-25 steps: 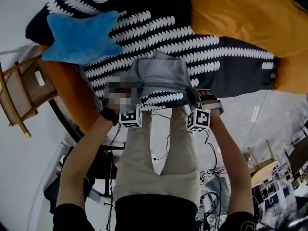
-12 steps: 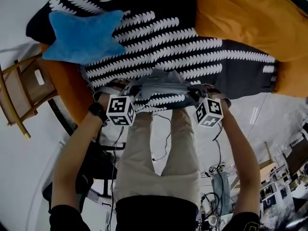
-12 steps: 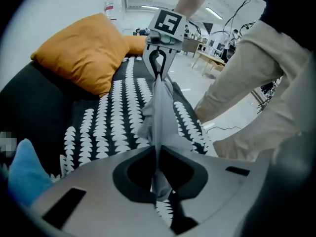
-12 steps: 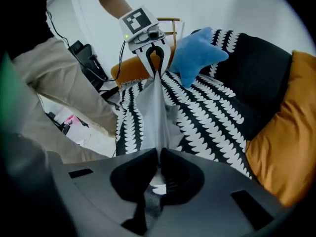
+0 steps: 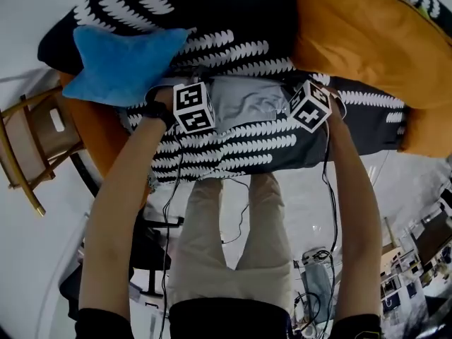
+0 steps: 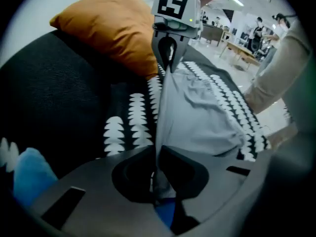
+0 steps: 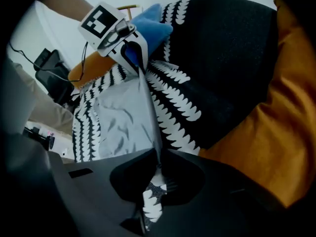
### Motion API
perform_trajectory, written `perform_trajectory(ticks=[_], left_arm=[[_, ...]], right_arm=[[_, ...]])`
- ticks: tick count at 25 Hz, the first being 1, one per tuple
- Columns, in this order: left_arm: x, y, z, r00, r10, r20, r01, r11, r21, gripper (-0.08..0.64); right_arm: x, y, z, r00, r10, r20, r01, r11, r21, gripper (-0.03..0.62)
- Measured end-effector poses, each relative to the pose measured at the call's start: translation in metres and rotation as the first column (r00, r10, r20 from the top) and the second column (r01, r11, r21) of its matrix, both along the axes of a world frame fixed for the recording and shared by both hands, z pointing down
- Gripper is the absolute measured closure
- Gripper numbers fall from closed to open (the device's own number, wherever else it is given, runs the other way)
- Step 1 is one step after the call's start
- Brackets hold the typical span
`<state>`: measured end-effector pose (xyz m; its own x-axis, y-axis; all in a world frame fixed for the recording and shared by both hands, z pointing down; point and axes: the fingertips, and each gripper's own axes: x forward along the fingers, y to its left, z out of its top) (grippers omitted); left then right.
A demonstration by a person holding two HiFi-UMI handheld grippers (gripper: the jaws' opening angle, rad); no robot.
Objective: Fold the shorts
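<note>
Surface: black cover (image 5: 233, 147) printed with rows of white leaf shapes, spread over a low bed or couch; which of the 2 cannot be told. Orange cushion (image 5: 367, 41) on its far right side, cut off by the frame edge. Blue star pillow (image 5: 123, 58) at far left. Wooden chair (image 5: 28, 147) on the floor at left, partly out of frame.

Item: shorts (image 5: 247, 101), pale grey, lying on the cover between the 2 tools, far edge drawn taut from tool to tool. Waistband, leg openings and number of layers cannot be made out. From above, both held corners are covered by the marker cubes (image 5: 194, 106).

Left gripper (image 6: 157, 154): jaws narrow, pinching a grey edge of the shorts; they have just eased apart a trifle, with the cloth between them.

Right gripper (image 7: 159, 157): jaws all but together, clamped on the opposite end of the same edge.

Person: beige trousers (image 5: 226, 239) in the near foreground, feet hidden beneath the cover's overhang.
</note>
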<state>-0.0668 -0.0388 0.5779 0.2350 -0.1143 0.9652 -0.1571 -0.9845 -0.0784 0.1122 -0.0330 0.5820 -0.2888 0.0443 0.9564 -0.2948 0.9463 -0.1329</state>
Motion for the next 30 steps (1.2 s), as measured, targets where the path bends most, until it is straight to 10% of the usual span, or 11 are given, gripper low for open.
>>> perform_trajectory(ticks=[5, 8, 12, 15, 17, 19, 30], left_arm=[[0.003, -0.044, -0.012, 0.972, -0.216, -0.094, 0.229, 0.961, 0.159, 0.472], [0.005, -0.031, -0.035, 0.946, -0.285, -0.154, 0.306, 0.943, 0.131, 0.411], [0.027, 0.066, -0.032, 0.994, -0.065, -0.083, 0.064, 0.998, -0.017, 0.311], [0.036, 0.111, -0.006, 0.994, 0.105, 0.003, -0.105, 0.994, -0.025, 0.285], [0.029, 0.108, 0.012, 0.996, 0.087, 0.028, -0.087, 0.996, 0.011, 0.325], [0.016, 0.092, 0.017, 0.998, 0.050, 0.030, -0.052, 0.995, 0.082, 0.536], [-0.020, 0.090, -0.033, 0.992, 0.124, 0.034, -0.128, 0.946, 0.297, 0.537]], right_arm=[[0.002, -0.023, 0.003, 0.996, 0.088, 0.002, -0.087, 0.985, 0.150, 0.349], [0.006, -0.024, -0.026, 0.962, 0.227, 0.150, -0.259, 0.933, 0.251, 0.352], [0.009, 0.050, -0.020, 0.996, -0.027, 0.084, 0.003, 0.963, 0.268, 0.434], [0.023, 0.084, 0.005, 0.980, -0.195, -0.030, 0.196, 0.952, 0.233, 0.442], [0.023, 0.079, 0.017, 0.966, -0.241, -0.090, 0.257, 0.929, 0.266, 0.455], [0.016, 0.066, 0.020, 0.957, -0.257, -0.135, 0.288, 0.903, 0.320, 0.556], [-0.013, 0.109, -0.035, 0.961, -0.271, -0.052, 0.269, 0.881, 0.389, 0.562]])
